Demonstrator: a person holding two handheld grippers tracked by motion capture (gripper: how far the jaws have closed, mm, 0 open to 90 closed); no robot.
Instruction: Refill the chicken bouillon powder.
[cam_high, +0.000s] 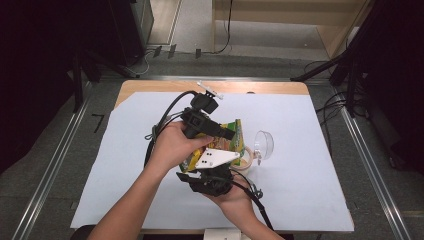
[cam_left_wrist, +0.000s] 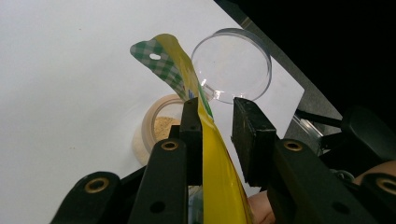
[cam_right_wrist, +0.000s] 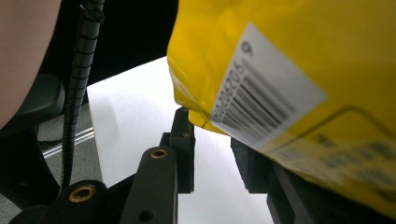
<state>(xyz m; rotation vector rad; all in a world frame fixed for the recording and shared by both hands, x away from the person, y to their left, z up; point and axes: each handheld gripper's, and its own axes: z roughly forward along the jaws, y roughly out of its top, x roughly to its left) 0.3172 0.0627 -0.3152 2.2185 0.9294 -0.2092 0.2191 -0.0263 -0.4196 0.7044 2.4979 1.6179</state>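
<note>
Two hand-held tools meet over the middle of a white-covered bench (cam_high: 125, 165), both at a yellow pouch (cam_high: 222, 145) that is held above the surface. In the high view the left tool (cam_high: 227, 134) comes in from the left, its black body wrapped by the left hand (cam_high: 172, 145), and reaches the pouch's upper part; the right tool (cam_high: 220, 172), with a grey three-cornered plate on top, sits under the pouch in the right hand (cam_high: 232, 197).

Left gripper view: the pouch (cam_left_wrist: 215, 154) passes between the jaws of the left tool (cam_left_wrist: 217, 135). The sheet lies against the left-hand jaw, while a gap shows between it and the right-hand jaw, so the pads do not clamp it here. The pouch's top edge, green-and-white checked with a small hang hole, curls over beyond the jaw tips.

Right gripper view: the pouch (cam_right_wrist: 289, 84), showing a white barcode label, hangs over the right tool (cam_right_wrist: 212, 140) and covers its right-hand jaw; a lower corner touches the tip of the left-hand jaw. Whether this tool pinches the pouch cannot be told.

Below the pouch stands a small round jar (cam_left_wrist: 156, 133) with tan powder inside, and just beside it a clear round lid (cam_left_wrist: 233, 63) rests on the bench.
</note>
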